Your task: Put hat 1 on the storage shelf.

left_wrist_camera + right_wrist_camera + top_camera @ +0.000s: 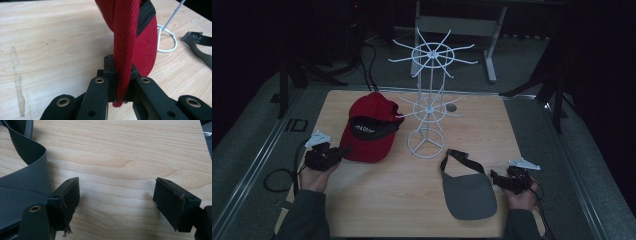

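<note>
A red cap [369, 127] with a black inner band lies on the wooden table left of the white wire rack [428, 95]. My left gripper [343, 151] is at the cap's left edge, shut on its brim; in the left gripper view the red brim [123, 62] stands pinched between the two black jaws of that gripper [122, 75]. A grey visor [468, 192] with a dark strap lies at the front right. My right gripper [495, 176] rests just right of the visor, open. In the right gripper view it [116, 195] is wide apart over bare wood, the grey visor [22, 180] beside its left jaw.
The wire rack's round base [426, 142] stands mid-table, its upper spokes reaching over the back edge. The rack's base wire [168, 40] and the visor strap [197, 45] show beyond the cap. Black cables trail off the table's left side [277, 180].
</note>
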Motion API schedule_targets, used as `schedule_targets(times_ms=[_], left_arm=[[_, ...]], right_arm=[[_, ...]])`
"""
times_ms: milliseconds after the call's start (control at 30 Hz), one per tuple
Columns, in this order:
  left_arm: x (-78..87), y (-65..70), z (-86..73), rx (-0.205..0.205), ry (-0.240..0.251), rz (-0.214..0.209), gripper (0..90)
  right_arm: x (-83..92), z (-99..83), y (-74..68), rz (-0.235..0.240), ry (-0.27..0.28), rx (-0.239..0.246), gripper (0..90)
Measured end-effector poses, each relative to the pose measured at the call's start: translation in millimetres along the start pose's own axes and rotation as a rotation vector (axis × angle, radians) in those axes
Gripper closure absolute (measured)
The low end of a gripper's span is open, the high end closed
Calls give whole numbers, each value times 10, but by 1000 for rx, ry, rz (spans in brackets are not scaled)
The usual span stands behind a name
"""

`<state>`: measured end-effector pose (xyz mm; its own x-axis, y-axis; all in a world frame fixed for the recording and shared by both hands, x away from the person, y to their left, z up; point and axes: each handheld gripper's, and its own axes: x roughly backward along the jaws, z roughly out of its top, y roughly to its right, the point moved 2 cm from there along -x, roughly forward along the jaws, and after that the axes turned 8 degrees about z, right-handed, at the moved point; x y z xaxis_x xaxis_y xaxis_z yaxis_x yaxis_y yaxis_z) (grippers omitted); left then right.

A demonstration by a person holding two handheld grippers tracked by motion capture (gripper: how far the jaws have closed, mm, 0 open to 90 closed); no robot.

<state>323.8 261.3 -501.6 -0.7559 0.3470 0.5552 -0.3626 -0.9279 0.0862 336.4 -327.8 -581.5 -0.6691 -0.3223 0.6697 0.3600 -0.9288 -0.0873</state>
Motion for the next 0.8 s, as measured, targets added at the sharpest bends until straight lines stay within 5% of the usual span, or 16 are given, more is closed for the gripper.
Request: schedule_targets(times_ms=[800], left_arm=[[113, -32, 370, -44, 89, 63, 859]], right_arm=[[0, 0, 0, 0, 0, -1, 213]])
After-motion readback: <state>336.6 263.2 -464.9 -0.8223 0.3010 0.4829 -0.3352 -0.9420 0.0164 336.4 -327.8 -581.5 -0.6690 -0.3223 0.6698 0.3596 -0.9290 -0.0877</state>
